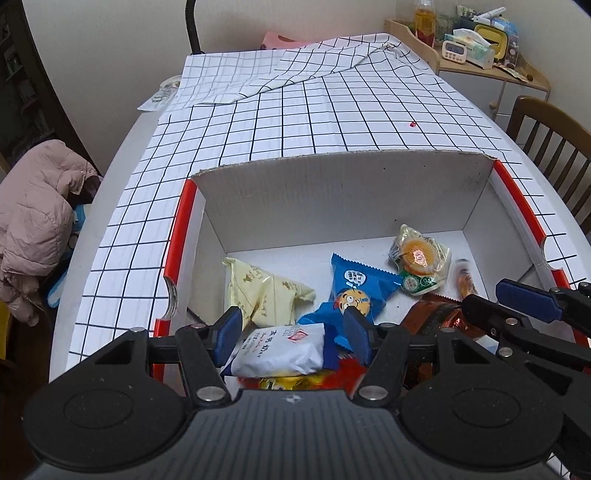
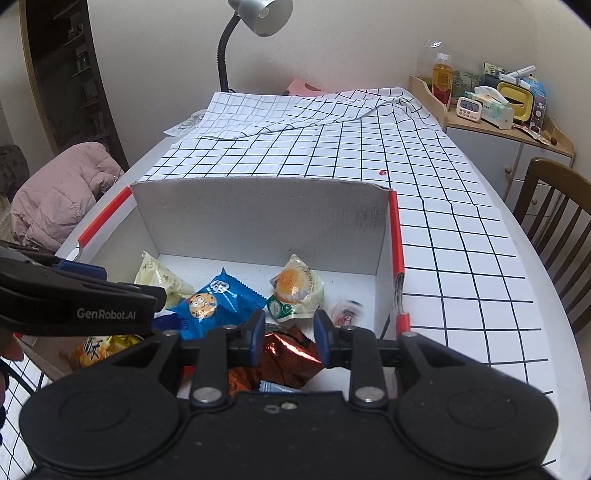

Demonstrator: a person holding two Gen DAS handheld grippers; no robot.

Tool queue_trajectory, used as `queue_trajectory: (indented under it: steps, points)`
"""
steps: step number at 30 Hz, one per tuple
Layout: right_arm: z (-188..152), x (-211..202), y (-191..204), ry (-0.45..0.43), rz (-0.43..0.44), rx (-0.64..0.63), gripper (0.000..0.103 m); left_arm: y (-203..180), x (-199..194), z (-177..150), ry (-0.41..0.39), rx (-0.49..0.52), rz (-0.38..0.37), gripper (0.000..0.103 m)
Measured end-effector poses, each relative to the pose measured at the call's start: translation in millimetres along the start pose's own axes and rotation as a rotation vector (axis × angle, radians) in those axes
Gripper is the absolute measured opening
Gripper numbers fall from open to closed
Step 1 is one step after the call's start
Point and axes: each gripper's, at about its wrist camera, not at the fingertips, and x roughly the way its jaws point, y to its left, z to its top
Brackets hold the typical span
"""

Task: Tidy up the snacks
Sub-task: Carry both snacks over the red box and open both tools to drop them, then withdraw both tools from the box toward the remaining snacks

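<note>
Both wrist views. I hold both grippers over the near end of an open cardboard box (image 1: pixel 332 192) with red-edged side walls, standing on a bench covered by a white grid-patterned cloth (image 1: pixel 295 118).

Left gripper (image 1: pixel 291 332): I have the jaws spread apart above a white packet (image 1: pixel 280 350) with red print; the packet lies between the blue pads without clear contact on either side. A yellow-and-red wrapper (image 1: pixel 284 382) shows beneath it.

Right gripper (image 2: pixel 289 341): the jaws stand apart on either side of a crinkled copper-brown foil packet (image 2: pixel 291 354); I cannot tell whether the pads touch the foil.

Box contents, farther in: a pale yellow pouch (image 1: pixel 258 291) at the left, a blue packet (image 1: pixel 354 295) with a cartoon face in the middle, and a clear-wrapped round pastry (image 1: pixel 421 262) toward the right. A small tube-shaped snack (image 2: pixel 347 312) lies by the right wall, blurred.

Background: a desk lamp (image 2: pixel 258 18), a wooden chair (image 2: pixel 554 221), a pink jacket (image 1: pixel 40 221) and a cluttered cabinet (image 2: pixel 509 147).
</note>
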Motion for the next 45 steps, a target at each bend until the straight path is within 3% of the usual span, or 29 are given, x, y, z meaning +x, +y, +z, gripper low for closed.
queue_trajectory:
  steps: [8,11,24,31,45]
  points:
    - [-2,-16,5,-0.031,0.006,0.000,0.055,6,-17,-4,-0.024,-0.027,-0.012,0.061]
    - [-1,-26,6,-0.054,0.007,-0.001,0.064,9,-27,-5,-0.042,-0.036,-0.021,0.068]
    - [-2,-72,14,-0.129,0.035,-0.004,0.083,24,-70,-19,-0.105,-0.080,-0.060,0.072]
    - [-8,-101,17,-0.167,0.041,0.007,0.101,32,-99,-33,-0.148,-0.084,-0.074,0.072]
    - [-39,-150,32,-0.186,0.130,-0.032,0.103,46,-159,-86,-0.216,-0.060,-0.100,0.079]
